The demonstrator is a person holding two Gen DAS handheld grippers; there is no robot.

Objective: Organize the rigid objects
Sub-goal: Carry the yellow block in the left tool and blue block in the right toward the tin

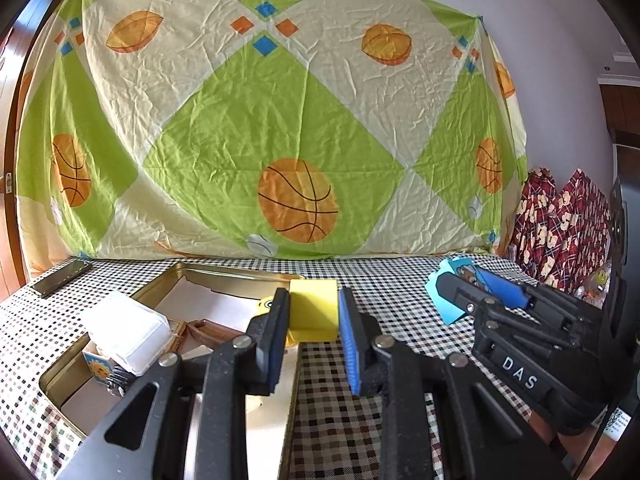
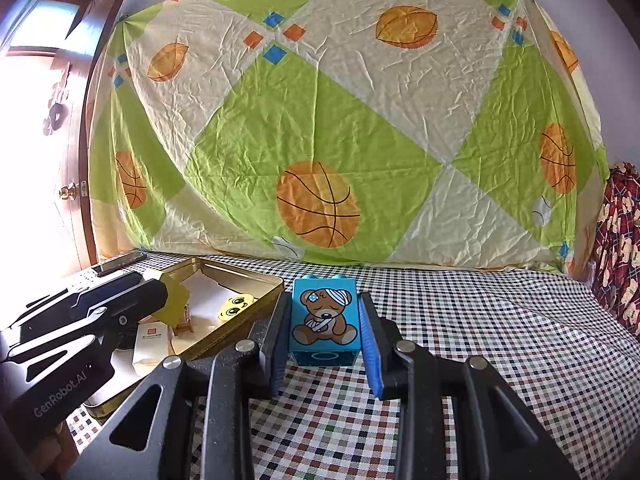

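Checked bench (image 2: 500, 320): left tongs (image 1: 314, 312) clenched 1 yellow block (image 1: 314, 308) above the tin (image 1: 224, 276); right tongs (image 2: 323, 320) clenched 1 blue block (image 2: 323, 316). Either might slip if tilted.

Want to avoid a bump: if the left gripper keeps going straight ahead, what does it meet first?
Probably the far rim of the gold tin, since the left gripper, shut on the yellow block, tilts slightly down; otherwise the hanging sheet. Depth is unclear.

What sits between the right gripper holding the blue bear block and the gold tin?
Only bare checkered tablecloth, in the right wrist view; blue bear block, gold tin.
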